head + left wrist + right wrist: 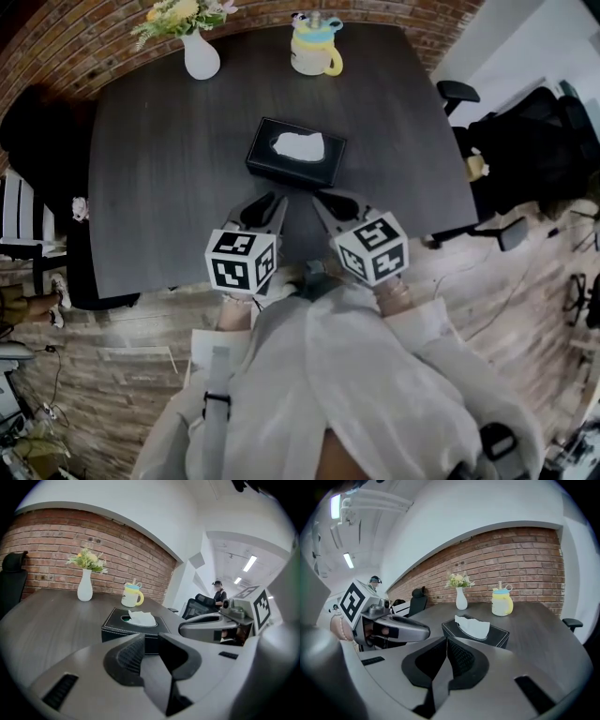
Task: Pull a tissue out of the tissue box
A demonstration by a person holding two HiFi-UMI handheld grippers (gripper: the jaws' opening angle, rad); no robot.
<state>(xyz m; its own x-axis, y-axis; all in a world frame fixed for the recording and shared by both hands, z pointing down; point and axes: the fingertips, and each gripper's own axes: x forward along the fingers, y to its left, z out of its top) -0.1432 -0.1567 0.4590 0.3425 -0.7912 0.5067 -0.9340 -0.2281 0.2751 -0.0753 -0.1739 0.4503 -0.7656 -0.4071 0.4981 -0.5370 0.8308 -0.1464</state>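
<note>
Pale-clothed person [356,375], lower centre, foreground. Dark grey wooden table [159,159], upper frame. Black rectangular leather-look tissue box [267,155], table centre. Left gripper [265,208]: jaws slightly apart, empty. Right gripper [330,204]: jaws together, empty. Both just short of box. White tissue [298,145]: protruding from slot, untouched. Pull not yet begun.

Grey left tool [270,202] and right tool [324,199], black-and-white marker cubes [241,262], loose white sleeves [422,347].

No legible text, seemingly.
</note>
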